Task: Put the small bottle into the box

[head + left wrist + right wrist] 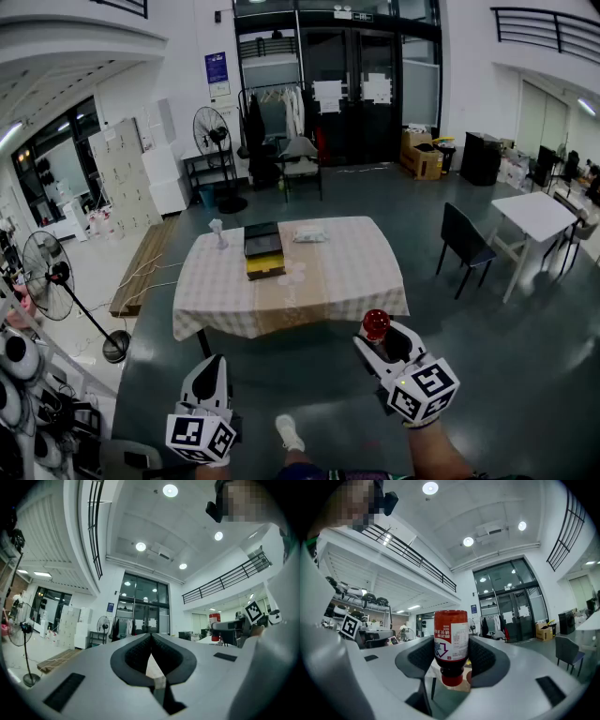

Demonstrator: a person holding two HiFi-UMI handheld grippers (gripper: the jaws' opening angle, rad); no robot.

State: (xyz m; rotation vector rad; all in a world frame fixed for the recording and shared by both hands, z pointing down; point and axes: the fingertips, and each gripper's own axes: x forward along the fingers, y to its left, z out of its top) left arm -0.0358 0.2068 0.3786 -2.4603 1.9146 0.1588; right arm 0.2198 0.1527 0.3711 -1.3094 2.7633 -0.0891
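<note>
Small bottle [376, 324] is clamped in the right gripper [384, 342], long axis along the jaws, cap end inward. Box [263, 249] sits on the table [356, 272], well ahead and to the left. Left gripper [214, 364] is closed and empty.

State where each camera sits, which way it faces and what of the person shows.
Head view: on the head, facing down past left tongs, right tongs and a white shoe to the checked-cloth table.
Left gripper view: on the shut left tongs, facing glass doors; torso at right.
Right gripper view: on the right tongs gripping a small red bottle with a white label; torso at left.
Shared: both gripper views show those doors.
</note>
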